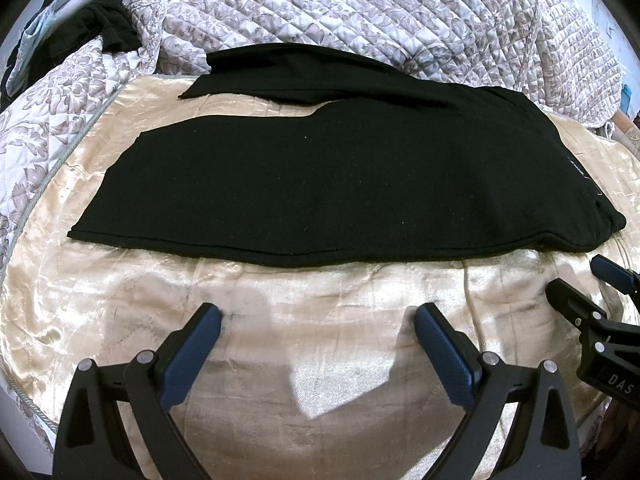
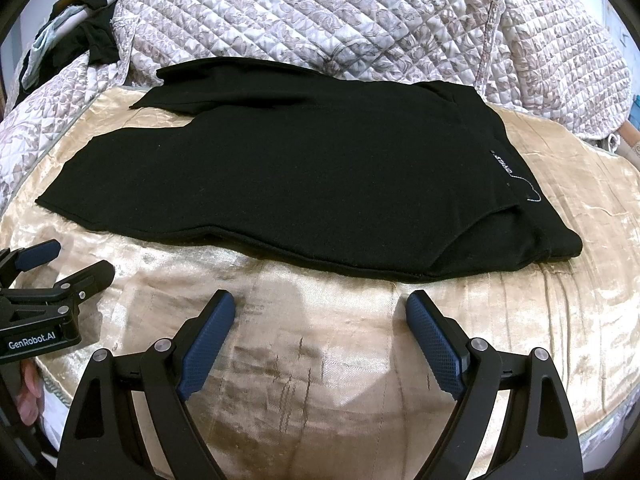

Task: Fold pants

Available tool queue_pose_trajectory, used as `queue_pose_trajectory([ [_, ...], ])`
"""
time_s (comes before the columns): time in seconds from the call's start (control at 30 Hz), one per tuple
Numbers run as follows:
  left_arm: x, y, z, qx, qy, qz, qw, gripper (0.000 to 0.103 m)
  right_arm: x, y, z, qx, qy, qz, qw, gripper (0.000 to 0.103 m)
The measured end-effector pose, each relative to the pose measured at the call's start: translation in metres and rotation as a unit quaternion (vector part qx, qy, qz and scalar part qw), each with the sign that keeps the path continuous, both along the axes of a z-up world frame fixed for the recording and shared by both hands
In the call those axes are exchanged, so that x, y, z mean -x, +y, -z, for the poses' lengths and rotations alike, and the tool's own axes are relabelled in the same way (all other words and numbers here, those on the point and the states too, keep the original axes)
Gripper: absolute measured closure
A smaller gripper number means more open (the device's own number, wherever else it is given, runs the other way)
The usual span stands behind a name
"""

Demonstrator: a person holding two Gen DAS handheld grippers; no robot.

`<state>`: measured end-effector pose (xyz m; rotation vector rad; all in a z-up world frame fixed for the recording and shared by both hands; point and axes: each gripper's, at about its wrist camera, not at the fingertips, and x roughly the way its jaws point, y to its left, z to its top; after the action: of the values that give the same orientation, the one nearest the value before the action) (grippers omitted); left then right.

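Black pants lie flat across the middle of a gold satin bedspread, folded lengthwise so one leg lies over the other; the waistband end points toward the spread's right edge, the leg hems toward its left edge. The upper leg is offset from the lower one, leaving a wedge of satin visible between the two hems at the far left. A small woven label with pale lettering and a loose white thread sits near the waistband, best seen in the right wrist view. Left gripper: fingers spread wide, holding nothing, hovering over bare satin near the front edge of the spread, just short of the pants' near seam. Right gripper: likewise spread wide and empty, over bare satin in front of the pants, closer to the waistband end. The two grippers sit side by side, each visible at the margin of the other's view. Nothing lies between either gripper and the pants. Behind the pants, along the far edge of the spread, a heaped quilted floral cover rises up; its fold touches or overlaps the far leg. At the far left corner, a dark garment and some pale blue cloth are piled on the quilt, well apart from the pants.
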<state>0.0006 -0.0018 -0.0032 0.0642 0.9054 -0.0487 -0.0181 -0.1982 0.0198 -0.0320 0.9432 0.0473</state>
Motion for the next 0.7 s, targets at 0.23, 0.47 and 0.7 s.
queue_pose_trajectory([
  [0.23, -0.0001, 0.0, 0.0, 0.0, 0.0, 0.0, 1.0, 0.004, 0.0002, -0.0001, -0.0006, 0.0, 0.0, 0.0, 1.0, 0.015],
  [0.47, -0.0003, 0.0, -0.0002, 0.0, 0.001, 0.0, 1.0, 0.003, -0.0003, 0.0002, 0.0002, 0.0, -0.001, 0.0, 1.0, 0.015],
  [0.7, -0.0004, 0.0, -0.0002, 0.0, 0.001, 0.0, 1.0, 0.003, -0.0004, 0.0005, 0.0, 0.0, -0.001, 0.0, 1.0, 0.015],
])
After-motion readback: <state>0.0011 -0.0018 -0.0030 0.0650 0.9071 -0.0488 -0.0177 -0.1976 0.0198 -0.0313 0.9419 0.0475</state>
